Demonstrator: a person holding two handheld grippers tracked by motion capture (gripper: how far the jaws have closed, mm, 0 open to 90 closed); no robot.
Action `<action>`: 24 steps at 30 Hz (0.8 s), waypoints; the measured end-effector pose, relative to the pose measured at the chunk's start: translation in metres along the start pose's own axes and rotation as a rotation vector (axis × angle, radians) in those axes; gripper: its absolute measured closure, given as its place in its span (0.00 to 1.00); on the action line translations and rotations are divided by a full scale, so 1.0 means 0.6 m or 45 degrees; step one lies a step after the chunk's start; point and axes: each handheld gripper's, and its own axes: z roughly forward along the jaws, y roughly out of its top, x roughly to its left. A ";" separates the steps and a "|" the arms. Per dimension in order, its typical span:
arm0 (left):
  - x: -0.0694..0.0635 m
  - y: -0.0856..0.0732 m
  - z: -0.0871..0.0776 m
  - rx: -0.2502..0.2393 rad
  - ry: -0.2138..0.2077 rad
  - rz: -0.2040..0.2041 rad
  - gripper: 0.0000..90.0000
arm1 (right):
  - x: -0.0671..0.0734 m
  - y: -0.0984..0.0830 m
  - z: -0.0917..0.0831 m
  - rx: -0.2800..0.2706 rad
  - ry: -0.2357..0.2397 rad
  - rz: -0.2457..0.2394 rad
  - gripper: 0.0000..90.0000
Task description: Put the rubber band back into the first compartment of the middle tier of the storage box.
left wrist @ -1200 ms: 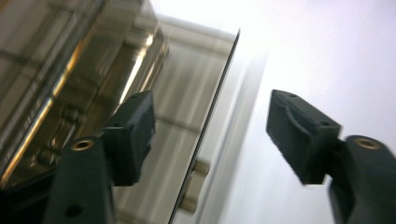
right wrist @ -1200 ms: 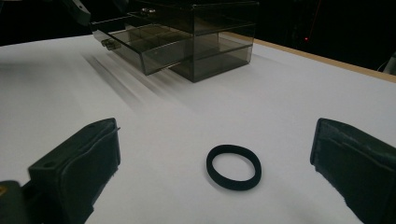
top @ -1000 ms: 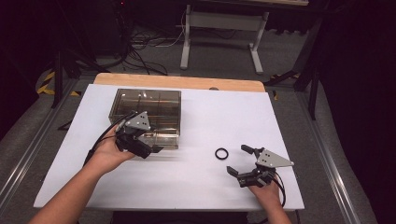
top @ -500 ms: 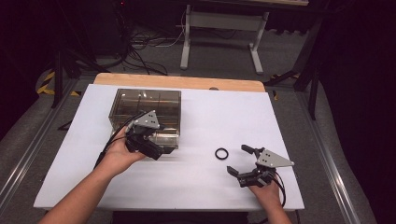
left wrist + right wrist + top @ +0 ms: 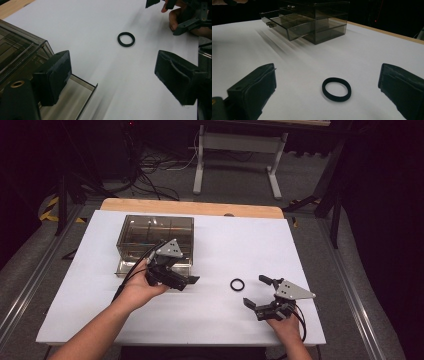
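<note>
Where the white table (image 5: 215,320) is bare between the two hands, a small black ring (image 5: 237,284) lies flat, touching nothing. The left gripper view shows the ring (image 5: 126,39) ahead of its own jaws and well apart from them; the right gripper view shows it (image 5: 336,89) close in front, on the sheet between the two black jaws but short of them.

The left gripper (image 5: 187,281) hovers just in front of a smoky clear box of drawers (image 5: 155,237), its tips pointing toward the ring. Its jaws stand wide with nothing between them, and they have just been closing a little from their widest. A drawer (image 5: 72,100) of the box is pulled out a little, and its front edge sits beside the left jaw in the left gripper view. In the right gripper view the open drawer (image 5: 287,26) juts out from the box toward the left.

The right gripper (image 5: 259,291) rests low near the table's front right, its jaws spread wide and empty, aimed at the ring.

No brand, label or writing can be read on the box, the ring or the grippers.
</note>
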 end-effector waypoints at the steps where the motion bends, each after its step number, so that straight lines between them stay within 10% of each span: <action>1: 0.000 0.001 0.001 -0.004 -0.002 -0.002 0.18 | 0.000 0.000 -0.001 0.003 -0.002 0.003 0.02; 24: -0.025 0.028 0.074 0.028 0.023 -0.049 0.24 | 0.000 0.000 0.000 0.001 0.013 -0.004 0.02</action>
